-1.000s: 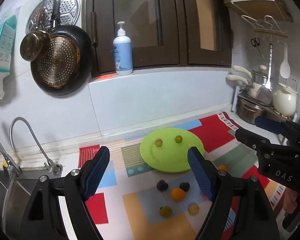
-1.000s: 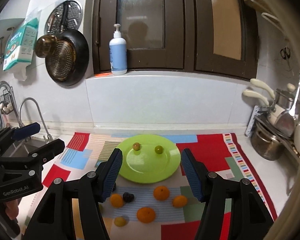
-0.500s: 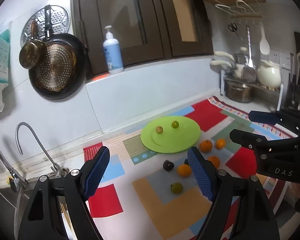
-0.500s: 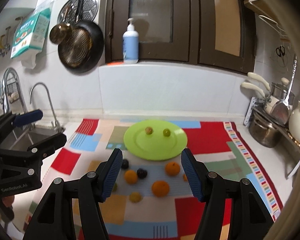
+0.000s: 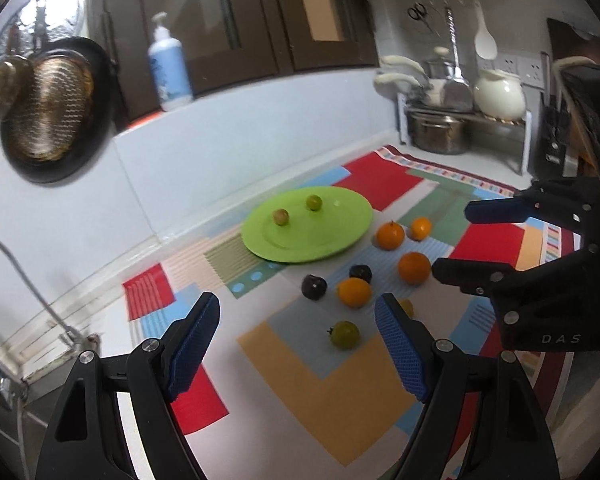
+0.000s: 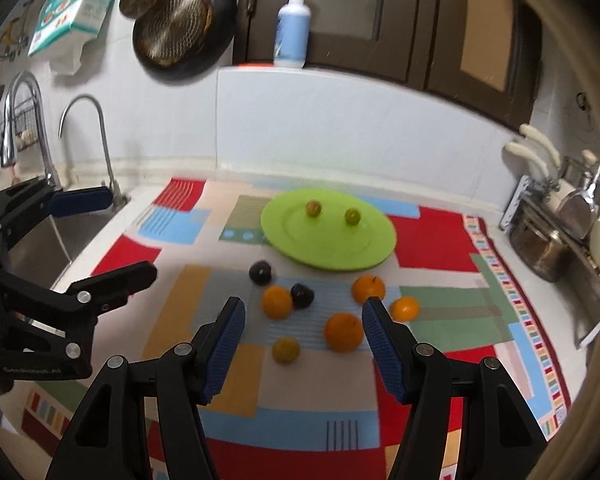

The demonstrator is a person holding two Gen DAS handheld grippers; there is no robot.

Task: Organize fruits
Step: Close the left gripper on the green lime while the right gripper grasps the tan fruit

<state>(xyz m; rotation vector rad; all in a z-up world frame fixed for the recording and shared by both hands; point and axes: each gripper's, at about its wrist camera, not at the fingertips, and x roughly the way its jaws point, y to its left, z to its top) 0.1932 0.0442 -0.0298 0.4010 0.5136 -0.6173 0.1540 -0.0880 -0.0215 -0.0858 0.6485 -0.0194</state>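
A green plate [image 5: 332, 236] [image 6: 364, 256] on a colourful mat holds two small green fruits [image 5: 313, 202] [image 6: 351, 215]. In front of it lie several oranges [image 5: 354, 292] [image 6: 343, 331], two dark plums [image 5: 314, 287] [image 6: 259, 271] and yellow-green fruits [image 5: 345, 334] [image 6: 285, 350]. My left gripper [image 5: 298, 344] is open and empty above the mat's near left; it also shows in the right wrist view [image 6: 112, 236]. My right gripper [image 6: 303, 344] is open and empty above the loose fruit; it also shows in the left wrist view [image 5: 464, 240].
A sink [image 6: 64, 232] with taps [image 6: 86, 120] lies left of the mat. Pots and a rack [image 5: 448, 128] stand at the right. Pans [image 5: 48, 120] hang on the wall, and a soap bottle [image 5: 169, 68] stands on the ledge.
Both grippers have pulled back and tilted down, so the fruit sits higher and larger in view. Both stay open and empty. No fruit has moved.
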